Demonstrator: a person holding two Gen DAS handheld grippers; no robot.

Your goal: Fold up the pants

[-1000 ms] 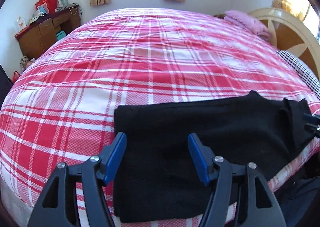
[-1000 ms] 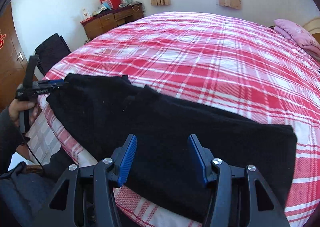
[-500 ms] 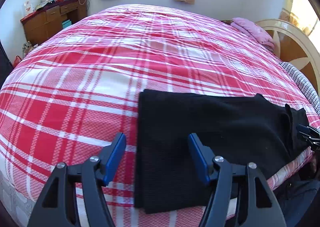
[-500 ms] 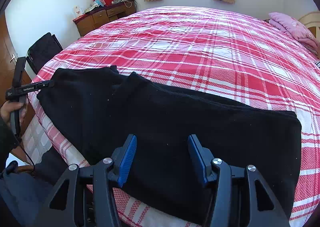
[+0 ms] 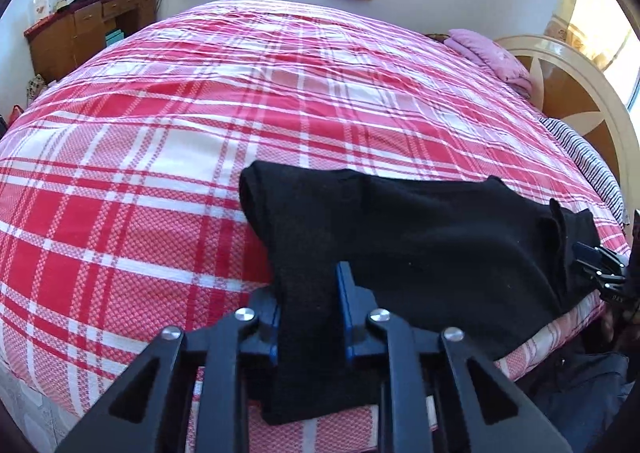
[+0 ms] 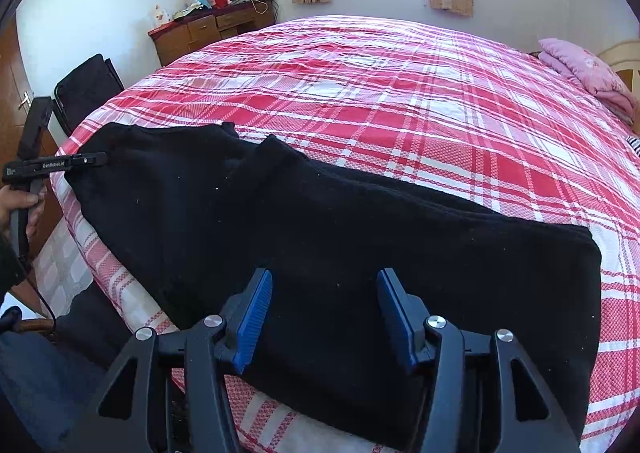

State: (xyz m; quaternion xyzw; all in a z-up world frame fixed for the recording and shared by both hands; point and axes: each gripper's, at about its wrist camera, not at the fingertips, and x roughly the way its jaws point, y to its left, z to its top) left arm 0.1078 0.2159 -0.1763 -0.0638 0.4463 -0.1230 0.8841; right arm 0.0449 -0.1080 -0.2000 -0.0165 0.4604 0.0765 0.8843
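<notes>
My left gripper point(image 5: 308, 317) is closing on the near end of the black pants point(image 5: 420, 237); a bunched strip of the cloth runs between its blue pads point(image 5: 343, 305), which seem to bite it, I judge so that end can be lifted and carried over for a fold. My right gripper point(image 6: 324, 313) hovers half-spread above the cloth at 6 o'clock in its own view, gripping nothing, and I take it to be waiting for its hold. The pants lie flat along the near edge of the bed, on the red plaid bedspread point(image 5: 200, 133), spread lengthwise to give a clean fold line.

The cloth under my left pads hides how many layers I have. In the left view the right gripper is cut off at 3 o'clock, so only its tip shows. Farther off, a pink pillow point(image 5: 492, 57) sits at 1 o'clock and a wooden dresser point(image 5: 84, 29) at 10 o'clock, its clutter too small to name.
</notes>
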